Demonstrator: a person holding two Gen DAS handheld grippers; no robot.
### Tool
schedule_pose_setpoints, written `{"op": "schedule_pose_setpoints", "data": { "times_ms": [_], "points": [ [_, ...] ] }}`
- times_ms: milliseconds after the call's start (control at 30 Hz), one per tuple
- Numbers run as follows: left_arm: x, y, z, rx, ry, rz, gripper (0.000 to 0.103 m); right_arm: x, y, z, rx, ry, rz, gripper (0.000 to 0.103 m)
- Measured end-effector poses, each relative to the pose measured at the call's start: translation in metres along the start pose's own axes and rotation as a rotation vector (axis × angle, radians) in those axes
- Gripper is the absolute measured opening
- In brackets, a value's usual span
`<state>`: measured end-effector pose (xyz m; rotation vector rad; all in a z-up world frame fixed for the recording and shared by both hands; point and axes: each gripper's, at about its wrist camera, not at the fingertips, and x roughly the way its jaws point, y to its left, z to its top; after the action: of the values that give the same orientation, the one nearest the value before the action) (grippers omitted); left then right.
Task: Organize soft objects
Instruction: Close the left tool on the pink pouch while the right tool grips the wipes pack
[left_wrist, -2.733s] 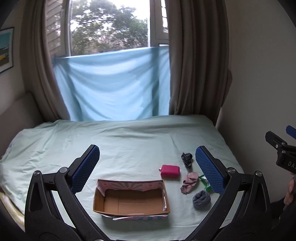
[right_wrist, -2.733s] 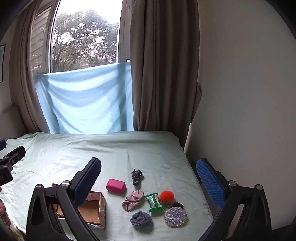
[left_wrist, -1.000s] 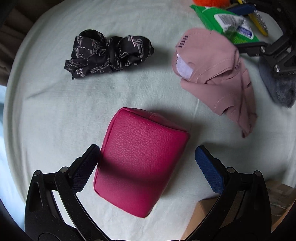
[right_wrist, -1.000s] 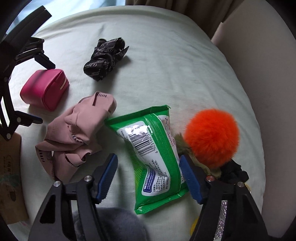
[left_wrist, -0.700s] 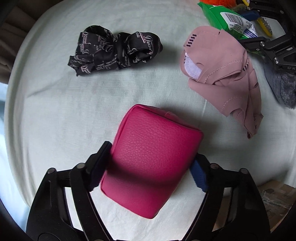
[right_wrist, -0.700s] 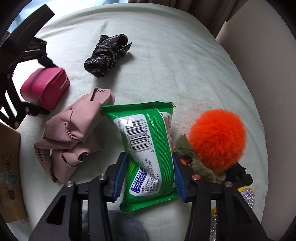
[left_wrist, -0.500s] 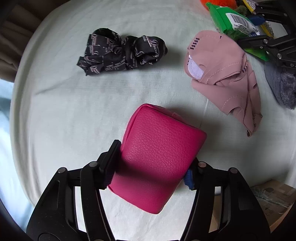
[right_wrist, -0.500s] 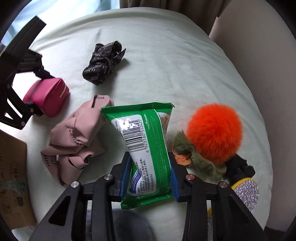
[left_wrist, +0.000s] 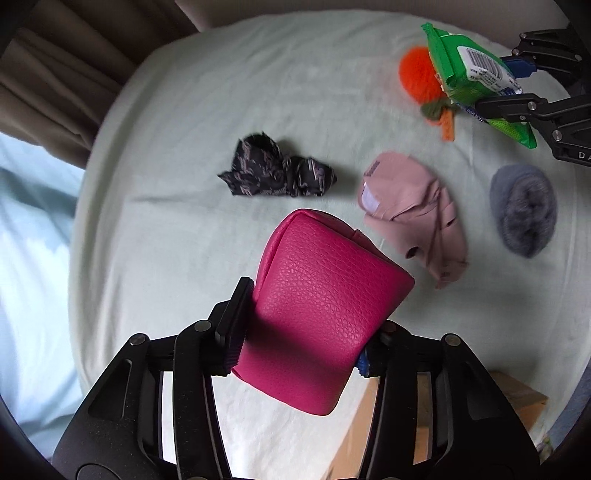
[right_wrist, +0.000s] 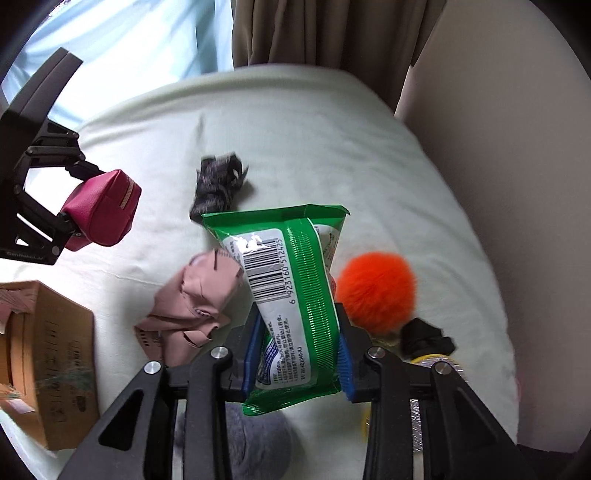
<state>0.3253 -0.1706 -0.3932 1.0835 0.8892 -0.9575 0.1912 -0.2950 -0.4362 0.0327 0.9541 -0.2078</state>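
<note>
Left wrist, pink pouch (left_wrist: 325, 306) clamped between jaws, lifted

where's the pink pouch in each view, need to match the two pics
Left wrist view: pink pouch fills the lower centre, clamped in the left tongs, lifted off the sheet.
Right wrist view: pink pouch at the left edge, in the left tongs.
Shared landmark: the black patterned cloth lies on the sheet just past the pouch in both views.
</note>
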Motion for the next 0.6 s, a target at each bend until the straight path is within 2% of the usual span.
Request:
{"op": "schedule_pose_setpoints", "data": {
  "times_ms": [133,233,333,467,600],
  "points": [
    [-0.044,-0.011,-0.006,-0.048,-0.025,0.037,0.042,-0.043,0.0,0.006,0.002,-0.049,0.01,0.032],
    [-0.082,-0.019,-0.011,-0.13,-0.046,0.058,0.042,-0.072,0.002,0.011,0.003,-0.076,0.027,0.032],
    [-0.126,-0.022,-0.016,-0.201,-0.077,0.117,0.042,-0.109,0.008,0.017,-0.008,-0.103,0.058,0.032],
    [-0.186,-0.025,-0.032,-0.367,-0.123,0.179,0.042,-0.158,0.024,0.024,-0.061,-0.131,0.108,0.032],
    [-0.23,-0.034,-0.062,-0.519,-0.142,0.223,0.042,-0.196,0.047,0.023,-0.119,-0.136,0.176,0.032]
  ]
}}
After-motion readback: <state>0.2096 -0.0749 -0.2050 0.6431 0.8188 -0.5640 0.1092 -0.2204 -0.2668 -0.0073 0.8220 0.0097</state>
